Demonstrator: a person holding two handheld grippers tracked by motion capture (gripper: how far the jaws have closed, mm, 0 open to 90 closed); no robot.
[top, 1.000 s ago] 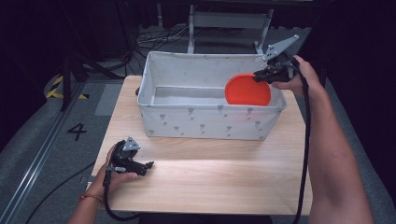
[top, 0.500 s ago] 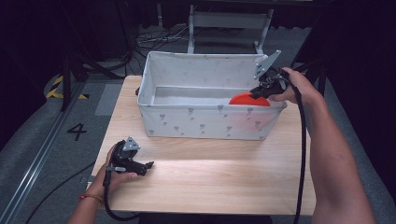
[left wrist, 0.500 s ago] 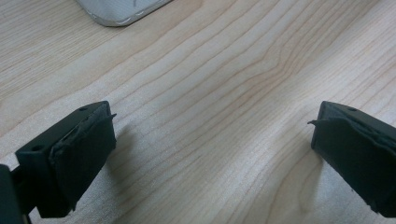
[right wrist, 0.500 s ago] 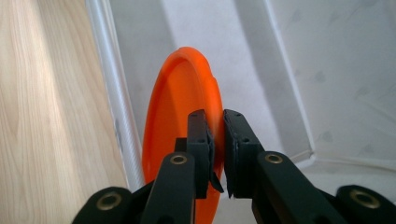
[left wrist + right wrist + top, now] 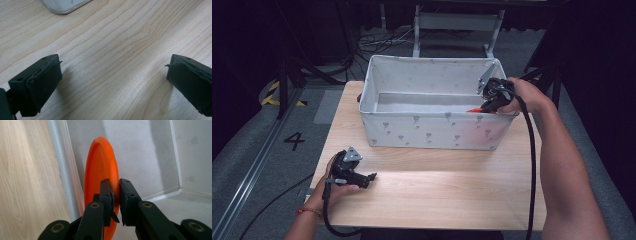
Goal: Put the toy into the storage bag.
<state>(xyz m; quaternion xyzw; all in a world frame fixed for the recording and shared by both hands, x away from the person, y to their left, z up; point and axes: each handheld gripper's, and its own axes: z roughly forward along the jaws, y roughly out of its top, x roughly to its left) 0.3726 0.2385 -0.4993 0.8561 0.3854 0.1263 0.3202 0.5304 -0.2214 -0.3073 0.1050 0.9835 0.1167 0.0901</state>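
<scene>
The right gripper [image 5: 116, 192] pinches the rim of an orange plate [image 5: 100, 170], its jaws pressed onto the edge — the plate hangs on edge just inside the near wall of the white bin [image 5: 432, 131], right of centre in the high view. Lowering looks nearly finished; the release is left. The left gripper [image 5: 368, 177] rests at lower left on the table [image 5: 452, 195], spread and empty.

light: bright overhead | surroundings: dark | shadows: soft | focus: slightly blurred

Right gripper [image 5: 116, 192] fingers pinched together, left gripper [image 5: 112, 82] fingers wide apart.
</scene>
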